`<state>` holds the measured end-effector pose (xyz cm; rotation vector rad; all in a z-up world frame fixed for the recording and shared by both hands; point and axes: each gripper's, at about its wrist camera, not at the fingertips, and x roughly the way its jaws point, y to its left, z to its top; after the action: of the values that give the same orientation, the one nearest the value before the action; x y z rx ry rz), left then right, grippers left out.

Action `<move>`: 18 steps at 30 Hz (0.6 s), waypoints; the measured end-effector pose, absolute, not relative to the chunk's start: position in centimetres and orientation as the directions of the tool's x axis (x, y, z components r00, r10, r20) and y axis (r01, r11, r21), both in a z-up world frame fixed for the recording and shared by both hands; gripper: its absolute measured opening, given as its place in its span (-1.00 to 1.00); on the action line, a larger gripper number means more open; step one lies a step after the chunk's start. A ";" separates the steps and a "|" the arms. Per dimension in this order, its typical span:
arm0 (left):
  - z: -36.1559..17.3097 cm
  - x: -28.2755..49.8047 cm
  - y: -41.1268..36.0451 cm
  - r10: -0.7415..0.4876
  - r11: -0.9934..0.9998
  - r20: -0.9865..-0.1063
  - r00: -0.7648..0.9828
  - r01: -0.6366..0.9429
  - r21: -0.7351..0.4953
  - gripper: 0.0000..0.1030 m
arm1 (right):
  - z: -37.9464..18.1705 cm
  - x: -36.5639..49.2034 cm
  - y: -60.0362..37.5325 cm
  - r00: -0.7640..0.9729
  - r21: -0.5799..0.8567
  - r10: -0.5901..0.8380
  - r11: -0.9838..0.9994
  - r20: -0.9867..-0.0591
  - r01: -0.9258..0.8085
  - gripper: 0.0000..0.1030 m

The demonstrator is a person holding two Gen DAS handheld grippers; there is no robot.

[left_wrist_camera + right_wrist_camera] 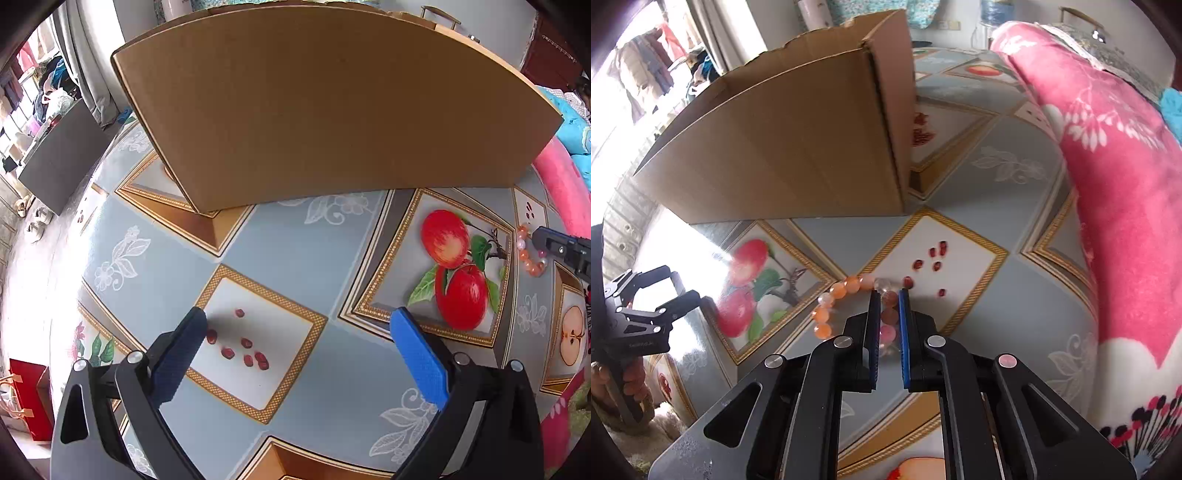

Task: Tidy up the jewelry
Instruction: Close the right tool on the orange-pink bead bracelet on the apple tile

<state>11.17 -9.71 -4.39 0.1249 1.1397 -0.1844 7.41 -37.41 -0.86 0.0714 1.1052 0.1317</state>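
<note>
Bright window light (613, 122), grey curtains (88, 74) — fruit-print tablecloth (288, 251), pink floral blanket (1115, 192).

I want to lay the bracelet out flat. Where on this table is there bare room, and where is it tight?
Free: the tablecloth between the cardboard box and the left hand-held gripper, and the stretch right of the bead bracelet toward the pink blanket. Crowded: around the right hand-held gripper, closed on the bracelet, box just behind.
</note>
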 end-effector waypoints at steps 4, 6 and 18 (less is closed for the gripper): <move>-4.5 11.2 -9.6 -0.081 0.979 -0.908 0.411 0.204 0.005 0.89 | -0.8 7.3 -35.8 0.434 0.119 0.157 0.986 -0.887 -0.113 -0.86; -4.5 11.1 -9.2 -0.080 0.980 -0.908 0.412 0.200 0.005 0.89 | -0.7 7.3 -34.9 0.428 0.130 0.175 0.983 -0.887 -0.132 -0.86; -4.4 10.9 -9.3 -0.078 0.981 -0.900 0.429 0.192 0.006 0.89 | -0.6 6.3 -29.2 0.377 0.193 0.277 0.950 -0.884 -0.245 -0.85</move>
<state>10.86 -9.29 -4.42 0.1141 1.1156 -0.1693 6.29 -29.21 -0.56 0.0317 1.1367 0.3341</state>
